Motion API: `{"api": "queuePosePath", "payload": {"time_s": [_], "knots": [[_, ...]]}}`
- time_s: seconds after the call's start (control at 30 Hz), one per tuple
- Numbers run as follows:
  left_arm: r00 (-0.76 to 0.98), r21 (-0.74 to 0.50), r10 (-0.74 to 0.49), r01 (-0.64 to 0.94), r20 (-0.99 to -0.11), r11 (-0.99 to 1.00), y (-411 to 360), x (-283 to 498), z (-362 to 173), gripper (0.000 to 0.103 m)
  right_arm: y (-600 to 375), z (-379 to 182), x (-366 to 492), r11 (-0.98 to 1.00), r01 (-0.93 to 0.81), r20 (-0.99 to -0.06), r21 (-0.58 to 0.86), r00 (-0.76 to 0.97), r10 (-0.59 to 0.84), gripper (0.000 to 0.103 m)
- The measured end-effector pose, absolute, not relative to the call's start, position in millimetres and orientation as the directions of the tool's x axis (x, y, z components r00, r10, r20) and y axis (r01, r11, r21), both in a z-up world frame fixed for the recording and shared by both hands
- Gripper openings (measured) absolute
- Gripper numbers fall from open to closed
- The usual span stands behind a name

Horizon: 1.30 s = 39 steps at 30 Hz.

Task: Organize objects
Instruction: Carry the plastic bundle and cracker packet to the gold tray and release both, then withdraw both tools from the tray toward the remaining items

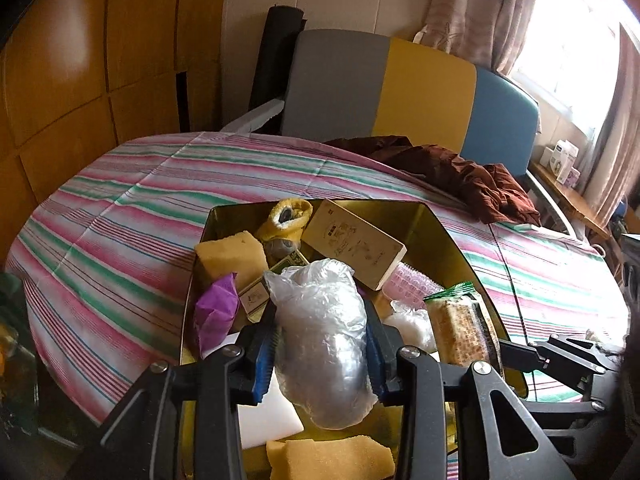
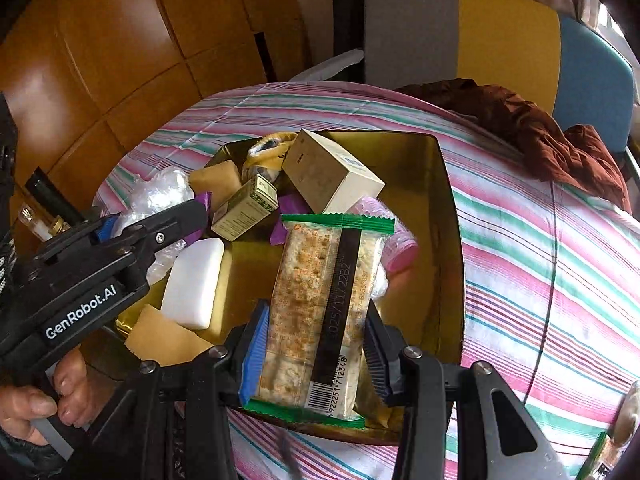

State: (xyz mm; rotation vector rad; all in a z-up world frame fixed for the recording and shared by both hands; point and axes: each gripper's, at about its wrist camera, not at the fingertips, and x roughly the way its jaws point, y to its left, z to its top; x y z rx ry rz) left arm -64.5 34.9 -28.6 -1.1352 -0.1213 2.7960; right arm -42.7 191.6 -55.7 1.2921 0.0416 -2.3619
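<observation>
A gold metal tin [image 1: 452, 240] [image 2: 448, 216] stands on the striped table and holds several objects. My left gripper [image 1: 320, 360] is shut on a crumpled clear plastic bundle [image 1: 320, 332] over the tin's near left side; the bundle also shows in the right wrist view [image 2: 156, 196]. My right gripper [image 2: 316, 356] is shut on a green-edged cracker packet [image 2: 320, 312] over the tin's near right side; the packet also shows in the left wrist view [image 1: 460, 328]. Inside the tin lie a beige box [image 2: 328, 172], a small green box [image 2: 244, 212], a white block [image 2: 196, 280] and yellow sponges [image 1: 232, 260].
The striped cloth [image 1: 120, 240] covers the table around the tin. A brown garment [image 1: 460, 176] lies at the far right. A grey, yellow and blue chair back [image 1: 400, 88] stands behind the table. Small bottles [image 2: 36, 220] stand at the left edge.
</observation>
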Motion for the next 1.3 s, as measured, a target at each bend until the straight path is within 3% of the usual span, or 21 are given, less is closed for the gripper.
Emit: {"api": "queuePosePath", "payload": {"time_s": [0.17,0.23,0.3,0.9,1.3], "knots": [[-0.718,-0.11,0.136,-0.083,-0.683,-0.99,36,-63,-27,0.042,192,-56,-44,-0.905,0.384,-0.802,0.184,-0.474,-0.364,0.045],[-0.724,-0.106,0.134,-0.084,-0.677,-0.991,36,-61,-26,0.057,192,-55,-44,-0.906,0.38,-0.799,0.189,-0.477,-0.366,0.045],[-0.733,-0.103,0.128,-0.08,-0.667,-0.991,36,-60,-24,0.063,193,-55,-44,-0.908,0.376,-0.797,0.188,-0.481,-0.364,0.045],[-0.758,-0.079,0.137,-0.112,-0.638,-0.991,45,-45,-13,0.063,212,-49,-36,-0.937,0.294,-0.785,0.187,-0.529,-0.323,0.045],[-0.767,-0.057,0.168,-0.169,-0.62,-0.984,57,-34,-5,0.063,243,-40,-27,-0.958,0.216,-0.781,0.191,-0.557,-0.282,0.051]]}}
